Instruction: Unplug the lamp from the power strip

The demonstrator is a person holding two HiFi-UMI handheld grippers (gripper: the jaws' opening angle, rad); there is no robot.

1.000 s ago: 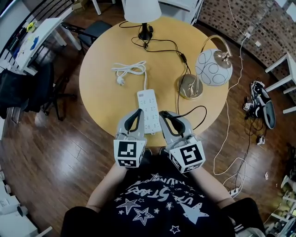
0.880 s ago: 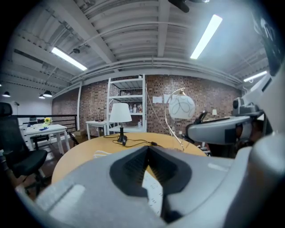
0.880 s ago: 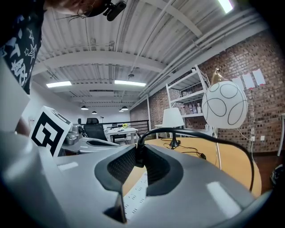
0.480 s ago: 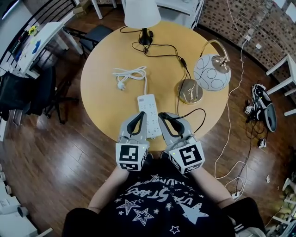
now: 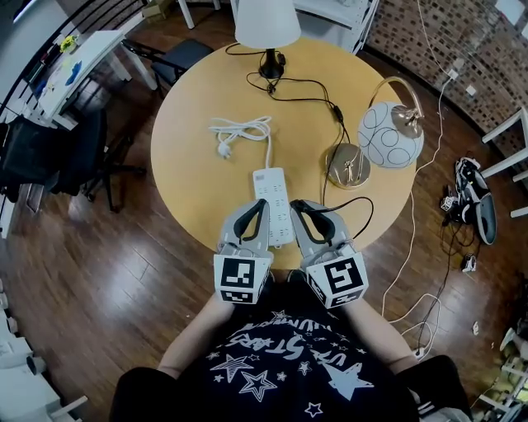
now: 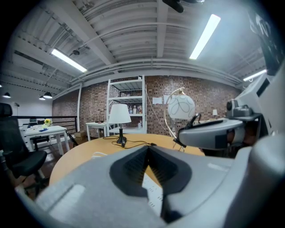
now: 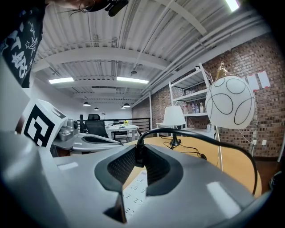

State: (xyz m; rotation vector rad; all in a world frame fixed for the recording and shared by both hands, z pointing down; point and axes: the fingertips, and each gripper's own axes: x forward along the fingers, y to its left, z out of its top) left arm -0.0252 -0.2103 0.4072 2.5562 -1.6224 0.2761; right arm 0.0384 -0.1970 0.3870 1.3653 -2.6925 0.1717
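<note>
Pictured from above: the round wooden surface (image 5: 198, 157) before me, standing on a dark plank floor (image 5: 99, 247). A white power strip (image 5: 274, 202) lies flat near my edge, its length pointing away from me. Its white cord (image 5: 239, 130) lies coiled just beyond it to the left, the plug loose on the wood. At the far edge stands a white-shaded lamp (image 5: 267, 25) on a black foot, its black lead (image 5: 309, 86) trailing across the top. On the right stands a globe lamp (image 5: 389, 136) on a round brass base (image 5: 346, 165), and a black cable (image 5: 353, 204) loops beside the near edge.
</note>
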